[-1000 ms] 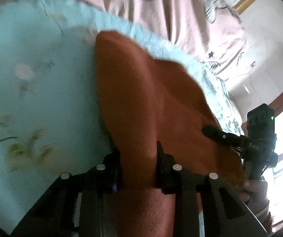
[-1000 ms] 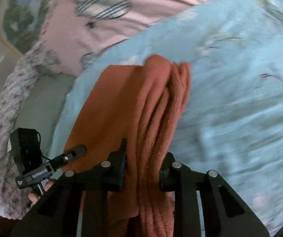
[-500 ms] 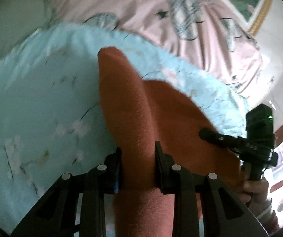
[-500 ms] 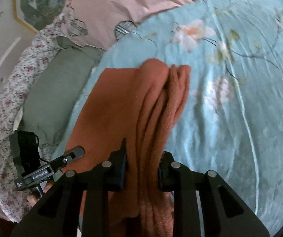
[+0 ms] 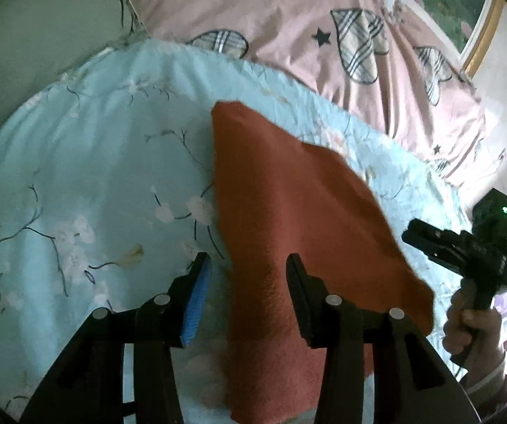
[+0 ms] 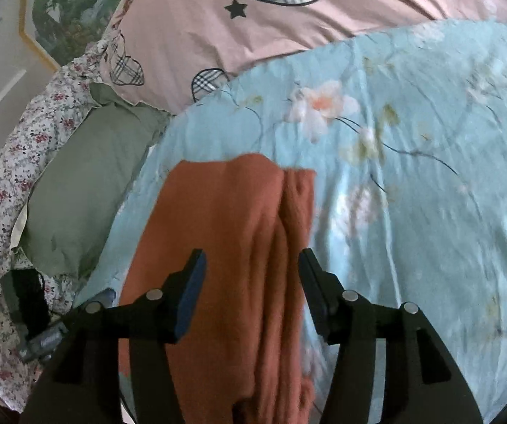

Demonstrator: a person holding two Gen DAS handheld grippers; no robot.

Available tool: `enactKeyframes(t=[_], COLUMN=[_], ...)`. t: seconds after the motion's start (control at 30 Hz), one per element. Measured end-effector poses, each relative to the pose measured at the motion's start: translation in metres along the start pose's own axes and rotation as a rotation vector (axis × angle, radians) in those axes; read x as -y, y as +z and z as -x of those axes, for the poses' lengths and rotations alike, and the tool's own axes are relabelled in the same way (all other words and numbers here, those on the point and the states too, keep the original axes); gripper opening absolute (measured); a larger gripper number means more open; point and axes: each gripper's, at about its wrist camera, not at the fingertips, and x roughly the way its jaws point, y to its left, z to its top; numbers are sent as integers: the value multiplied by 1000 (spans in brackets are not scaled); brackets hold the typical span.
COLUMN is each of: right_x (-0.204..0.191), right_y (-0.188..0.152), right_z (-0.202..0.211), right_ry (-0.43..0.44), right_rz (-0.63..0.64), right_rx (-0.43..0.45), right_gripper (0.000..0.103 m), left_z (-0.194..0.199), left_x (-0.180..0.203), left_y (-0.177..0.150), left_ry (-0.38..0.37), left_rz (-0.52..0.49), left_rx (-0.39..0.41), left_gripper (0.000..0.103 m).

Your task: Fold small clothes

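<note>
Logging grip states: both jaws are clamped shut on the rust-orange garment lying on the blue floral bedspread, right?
Not quite. Both wrist views show the jaws of the left gripper and right gripper open, not clamped. The rust-orange garment does lie on the blue floral bedspread.

- Rust-orange garment point(image 5: 289, 212): thick knitted cloth, fuzzy nap, matt; ribbed folds along its right edge point(image 6: 296, 212).
- Light blue floral bedspread point(image 5: 76, 176): thin woven cloth, finely creased, faint sheen in the right wrist view point(image 6: 430, 194).
- Pink quilt point(image 5: 289, 17) with plaid hearts: smooth cotton-like cloth, matt, soft wrinkles.
- Green pillow point(image 6: 83, 183): plain matt cloth, crumpled at the edges.
- Left gripper point(image 5: 246, 275): black matt plastic arms, shiny metal screw heads, blue rough-looking pad on one of the jaws.
- Right gripper point(image 6: 251, 268): same black matt plastic, blue pad.
- Picture frame point(image 5: 479, 31): glossy gold-toned moulding.
</note>
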Motion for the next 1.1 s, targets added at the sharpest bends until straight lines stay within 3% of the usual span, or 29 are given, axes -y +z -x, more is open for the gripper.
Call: enactKeyframes(t=[0.17,0.2,0.23,0.27,0.3,0.43,0.5,0.63,0.77,1.0,1.1], right_x=[0,2,3,3,1,-20,-22,6,32,37,24], right_y=[19,21,23,24,27,35,33,17,0,-3,-3], right_z=[-43,-52,-59,-63,-62,-11,5,-23,-51,-43,-23], right_ry=[14,17,14,8,5,76,55,-62,-122,-141,-154], right_rz=[-31,-39,-39,-36,-30,25,41,5,-29,-64,-61], right_rx=[-68,-84,-94,-101,-95,82,125,16,-40,-32,10], right_gripper=[48,39,20,12,11,9,9,9,9,13,13], left_z=[7,7,6,5,4,6,5,-2,-17,-26,-27], left_x=[19,22,24,26,27,33,37,48,55,56,58], left_y=[-5,-7,-9,-11,-13,-16,-17,-24,-34,-44,-44], left_ry=[-55,-56,-57,-62,-67,-90,-114,-123,-86,-68,-60], left_rz=[-83,-97,-107,-112,-115,-139,-153,-200,-224,-232,-226], left_rx=[7,5,1,-4,-7,-13,-19,-45,-74,-81,-79], left_gripper=[43,43,43,42,42,40,38,38,38,39,39])
